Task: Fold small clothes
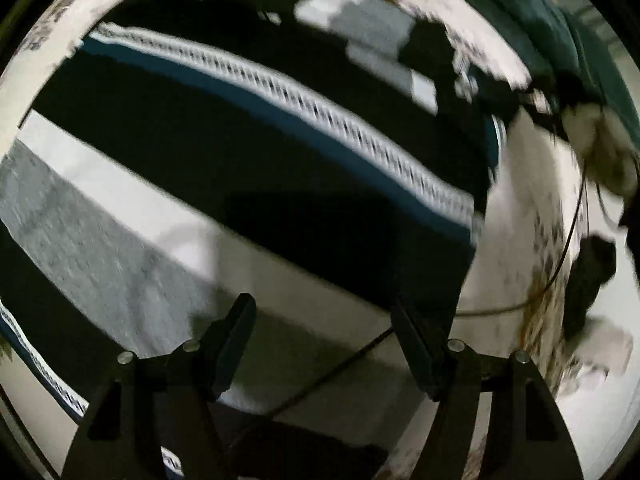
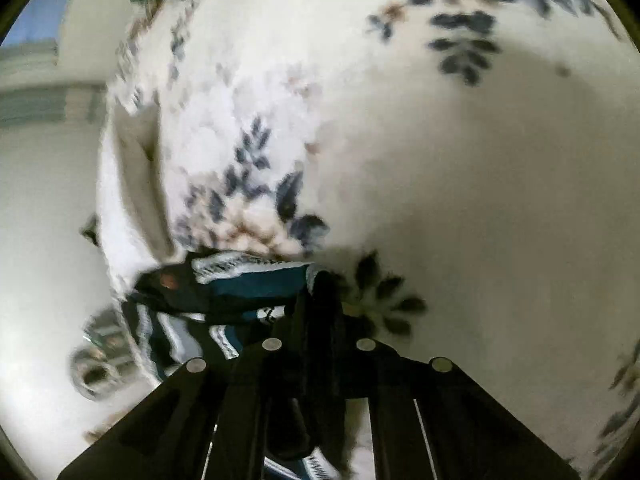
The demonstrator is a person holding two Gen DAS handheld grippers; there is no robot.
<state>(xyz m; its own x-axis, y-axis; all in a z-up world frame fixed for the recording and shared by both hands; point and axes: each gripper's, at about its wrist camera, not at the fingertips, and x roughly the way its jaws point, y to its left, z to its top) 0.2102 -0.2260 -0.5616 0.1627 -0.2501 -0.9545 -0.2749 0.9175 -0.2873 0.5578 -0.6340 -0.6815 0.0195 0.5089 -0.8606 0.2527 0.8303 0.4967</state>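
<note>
Left gripper (image 1: 324, 320): fingers spread wide, nothing between them, above striped garment (image 1: 240, 152) lying on floral bedsheet (image 1: 516, 200). Right gripper (image 2: 320, 300): fingers pinched together on garment's edge. Only right view shows that pinch.

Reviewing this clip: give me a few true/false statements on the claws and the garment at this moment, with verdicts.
1. The left claw is open with nothing between its fingers. True.
2. The right claw stands wide open. False: it is shut on the striped garment.
3. The garment lies on a floral bedsheet. True.
4. The garment is plain red. False: it has black, grey, white and teal stripes.
</note>
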